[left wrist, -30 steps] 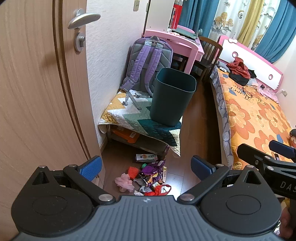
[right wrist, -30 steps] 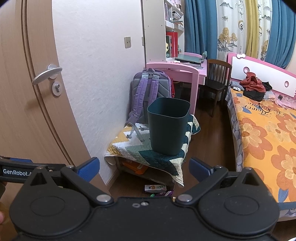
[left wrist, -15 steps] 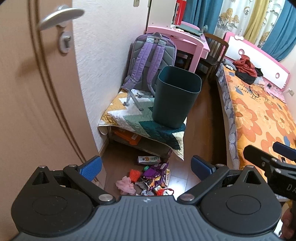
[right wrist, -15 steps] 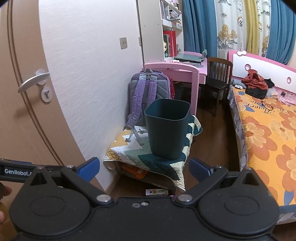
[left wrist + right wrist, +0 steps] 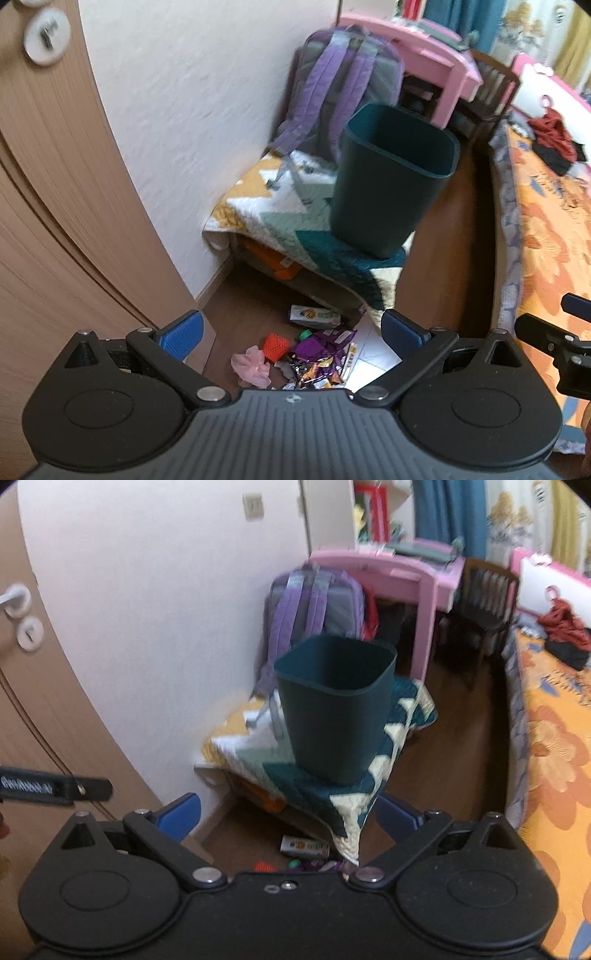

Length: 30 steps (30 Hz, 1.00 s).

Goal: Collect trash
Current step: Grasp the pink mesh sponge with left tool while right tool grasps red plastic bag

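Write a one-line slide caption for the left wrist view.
Open left gripper above floor trash pile; dark teal bin stands on a quilted bench.

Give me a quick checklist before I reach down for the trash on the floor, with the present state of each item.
1. Left gripper open and empty: ok.
2. Right gripper open and empty: ok.
3. Trash pile in view on the floor, ahead of the left gripper: ok.
4. Bin upright, mouth unobstructed, standing on the quilt: ok.
5. Bin firmly seated on the quilt: cannot tell.
6. All the trash visible: cannot tell; the pile runs under the quilt's hanging edge and behind the gripper body.
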### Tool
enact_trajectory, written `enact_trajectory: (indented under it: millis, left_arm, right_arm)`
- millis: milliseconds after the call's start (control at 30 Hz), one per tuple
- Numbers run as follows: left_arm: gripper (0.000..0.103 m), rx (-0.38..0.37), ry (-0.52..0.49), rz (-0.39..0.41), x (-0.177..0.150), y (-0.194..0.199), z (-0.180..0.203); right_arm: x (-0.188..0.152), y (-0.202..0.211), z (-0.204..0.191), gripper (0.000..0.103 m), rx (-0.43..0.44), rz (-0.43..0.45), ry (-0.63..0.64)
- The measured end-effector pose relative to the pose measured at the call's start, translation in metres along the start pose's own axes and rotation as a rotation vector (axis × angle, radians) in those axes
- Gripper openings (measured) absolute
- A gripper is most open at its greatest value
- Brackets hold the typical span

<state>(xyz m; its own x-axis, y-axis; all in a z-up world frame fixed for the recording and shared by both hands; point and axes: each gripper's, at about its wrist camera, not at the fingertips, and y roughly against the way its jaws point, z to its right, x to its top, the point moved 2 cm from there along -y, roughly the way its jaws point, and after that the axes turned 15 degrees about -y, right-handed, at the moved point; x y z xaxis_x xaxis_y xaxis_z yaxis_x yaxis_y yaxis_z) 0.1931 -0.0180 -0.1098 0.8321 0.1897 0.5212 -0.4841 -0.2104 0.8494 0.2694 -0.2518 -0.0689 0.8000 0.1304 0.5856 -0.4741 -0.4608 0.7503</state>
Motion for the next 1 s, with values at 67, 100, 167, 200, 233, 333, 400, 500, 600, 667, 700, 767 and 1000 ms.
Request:
enact_trajectory:
  millis: [67, 100, 167, 200, 233, 333, 400, 500, 600, 667, 700, 767, 1000]
  left_arm:
    - [0.103, 0.005, -0.008, -0.033, -0.002, -0.025, 0.001]
    - [0.103, 0.007, -0.023, -0.057, -0.003, -0.040, 0.002]
    - [0.103, -0.004, -0.055, -0.103, -0.007, -0.075, 0.001]
    - [0.103, -0.015, -0.074, -0.123, -0.010, -0.094, -0.001]
    - [0.103, -0.025, -0.098, -0.141, -0.014, -0.115, -0.003]
    - [0.103, -0.033, -0.177, -0.182, -0.032, -0.178, -0.007]
    - [0.103, -0.044, -0.219, -0.209, -0.051, -0.220, -0.010]
    - [0.103, -0.062, -0.242, -0.264, -0.083, -0.284, -0.015]
    - [0.103, -0.046, -0.269, -0.321, -0.116, -0.344, -0.019]
    - [0.103, -0.043, -0.271, -0.365, -0.141, -0.386, -0.022]
    - [0.103, -0.043, -0.267, -0.390, -0.153, -0.406, -0.023]
    - [0.103, -0.034, -0.260, -0.429, -0.177, -0.446, -0.025]
    - [0.103, -0.016, -0.194, -0.529, -0.243, -0.562, -0.026]
  right_arm:
    - [-0.001, -0.024, 0.010, 0.101, 0.006, -0.030, 0.031]
    - [-0.003, -0.035, 0.015, 0.101, 0.003, -0.049, 0.037]
    - [-0.010, -0.060, 0.024, 0.101, -0.002, -0.084, 0.026]
    - [-0.015, -0.072, 0.028, 0.101, -0.010, -0.099, 0.020]
    - [-0.021, -0.085, 0.032, 0.101, -0.019, -0.112, 0.015]
    - [-0.043, -0.127, 0.039, 0.097, -0.069, -0.130, 0.004]
    - [-0.063, -0.157, 0.043, 0.097, -0.092, -0.148, -0.023]
    - [-0.100, -0.205, 0.053, 0.095, -0.123, -0.202, -0.067]
    - [-0.146, -0.260, 0.063, 0.090, -0.181, -0.278, -0.094]
    - [-0.181, -0.295, 0.070, 0.090, -0.202, -0.321, -0.098]
    - [-0.200, -0.314, 0.074, 0.090, -0.210, -0.342, -0.092]
    - [-0.235, -0.346, 0.082, 0.090, -0.218, -0.385, -0.071]
    - [-0.356, -0.448, 0.102, 0.078, -0.222, -0.567, -0.003]
